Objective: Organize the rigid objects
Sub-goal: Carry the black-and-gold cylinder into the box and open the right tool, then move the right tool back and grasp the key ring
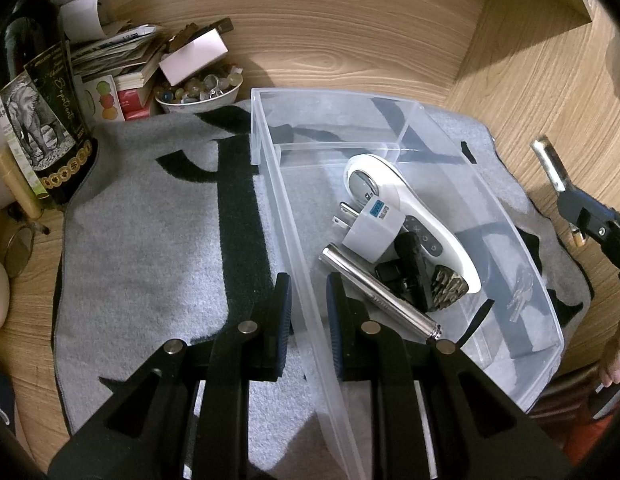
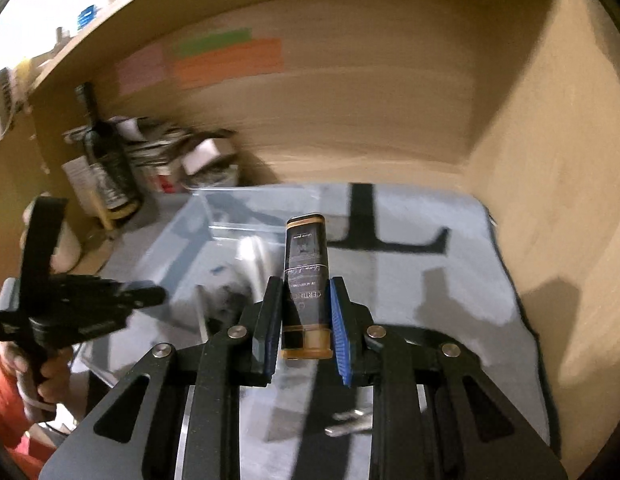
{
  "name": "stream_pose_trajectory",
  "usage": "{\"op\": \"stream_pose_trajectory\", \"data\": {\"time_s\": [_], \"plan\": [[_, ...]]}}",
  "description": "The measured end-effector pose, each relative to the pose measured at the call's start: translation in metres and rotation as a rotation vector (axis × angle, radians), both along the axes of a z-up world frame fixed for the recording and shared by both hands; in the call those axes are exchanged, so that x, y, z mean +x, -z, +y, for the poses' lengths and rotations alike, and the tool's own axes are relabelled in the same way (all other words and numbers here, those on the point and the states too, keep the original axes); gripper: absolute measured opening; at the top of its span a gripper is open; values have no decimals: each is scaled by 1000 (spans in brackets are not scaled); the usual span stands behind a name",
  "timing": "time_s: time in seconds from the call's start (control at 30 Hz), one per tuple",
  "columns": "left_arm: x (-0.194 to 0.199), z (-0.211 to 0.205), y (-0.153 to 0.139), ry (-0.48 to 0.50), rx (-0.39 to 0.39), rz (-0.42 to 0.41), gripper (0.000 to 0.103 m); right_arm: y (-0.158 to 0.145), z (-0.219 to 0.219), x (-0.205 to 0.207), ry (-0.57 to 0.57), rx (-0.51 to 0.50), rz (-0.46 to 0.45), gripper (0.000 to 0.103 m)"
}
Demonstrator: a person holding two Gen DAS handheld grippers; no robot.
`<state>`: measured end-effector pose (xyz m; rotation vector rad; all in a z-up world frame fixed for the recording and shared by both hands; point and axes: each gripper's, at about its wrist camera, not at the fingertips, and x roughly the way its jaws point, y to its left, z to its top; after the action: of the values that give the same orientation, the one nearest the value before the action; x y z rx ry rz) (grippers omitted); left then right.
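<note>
A clear plastic bin lies on a grey and black mat. It holds a white handheld device, a white plug adapter, a metal cylinder and black parts. My left gripper straddles the bin's left wall, one finger inside and one outside, with a gap between pads and wall. My right gripper is shut on a dark tube with gold cap, held above the mat right of the bin. It shows in the left wrist view too.
A wine bottle, stacked booklets, a white box and a bowl of small items crowd the back left. Wooden walls enclose the back and right. A metal item lies on the mat under my right gripper.
</note>
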<state>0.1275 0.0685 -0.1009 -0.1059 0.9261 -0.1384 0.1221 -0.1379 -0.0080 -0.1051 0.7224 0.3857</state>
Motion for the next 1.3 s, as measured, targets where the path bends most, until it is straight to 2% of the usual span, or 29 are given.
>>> {"op": "stream_pose_trajectory", "data": {"time_s": [0.17,0.43,0.53,0.73,0.9,1.07,1.2,1.3], "plan": [[0,0,0,1,3,-2,17,4,31,0,-93,-21,7,21],[0,0,0,3,0,-1,17,26,62,2,-175,-30,82,21],[0,1,0,3,-1,-1,17,31,65,4,-180,-35,103,21],[1,1,0,3,-1,-2,17,21,54,0,-139,-42,67,23],[0,1,0,4,-2,-2,17,6,29,-5,-61,-53,11,43],[0,1,0,4,-1,-3,17,-3,-4,-7,43,-73,-24,55],[0,1,0,4,-1,-3,17,0,-29,-10,115,-88,-7,63],[0,1,0,4,0,-3,17,12,-40,-12,144,-111,40,67]]}}
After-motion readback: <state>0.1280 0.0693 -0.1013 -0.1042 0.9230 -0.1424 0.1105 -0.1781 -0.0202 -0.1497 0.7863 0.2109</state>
